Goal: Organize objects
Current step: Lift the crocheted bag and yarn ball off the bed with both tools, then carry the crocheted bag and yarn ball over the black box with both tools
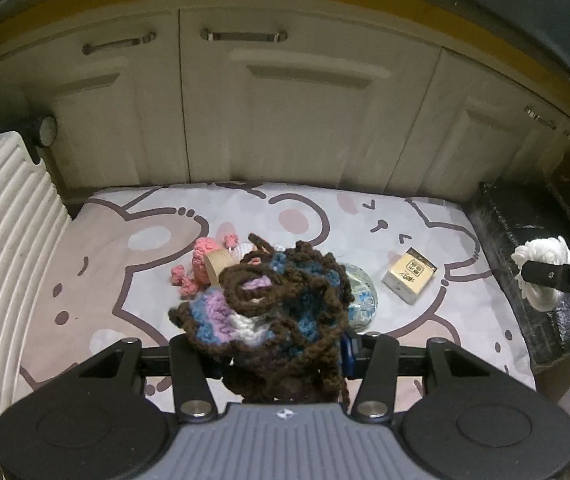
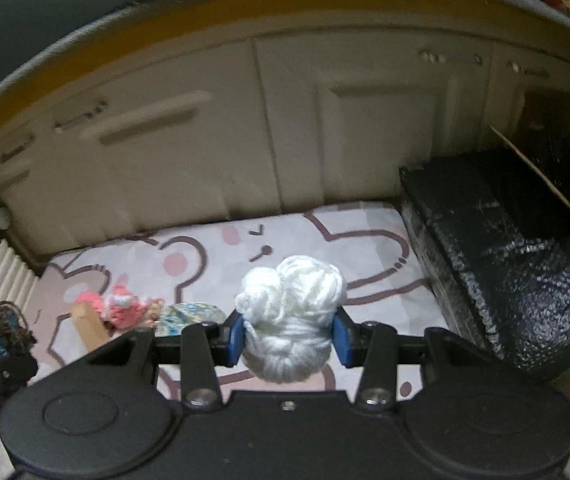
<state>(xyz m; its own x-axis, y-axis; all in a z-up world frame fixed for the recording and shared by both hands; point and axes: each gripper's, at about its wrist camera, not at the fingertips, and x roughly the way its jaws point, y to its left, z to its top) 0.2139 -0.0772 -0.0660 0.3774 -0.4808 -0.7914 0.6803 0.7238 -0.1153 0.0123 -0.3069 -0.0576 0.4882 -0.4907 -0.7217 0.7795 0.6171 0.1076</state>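
White yarn ball (image 2: 291, 312) clamped between right fingers (image 2: 287, 338); dark bin (image 2: 497, 264) lies right, nearer them; left fingers (image 1: 273, 354) grip brown crochet bundle (image 1: 277, 304).

My feeds are dim, indoor light, soft motion blur, worse on the right wrist; heavy fisheye bending at edges.

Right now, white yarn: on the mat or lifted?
Lifted: white yarn is clamped in the right gripper, above the mat.
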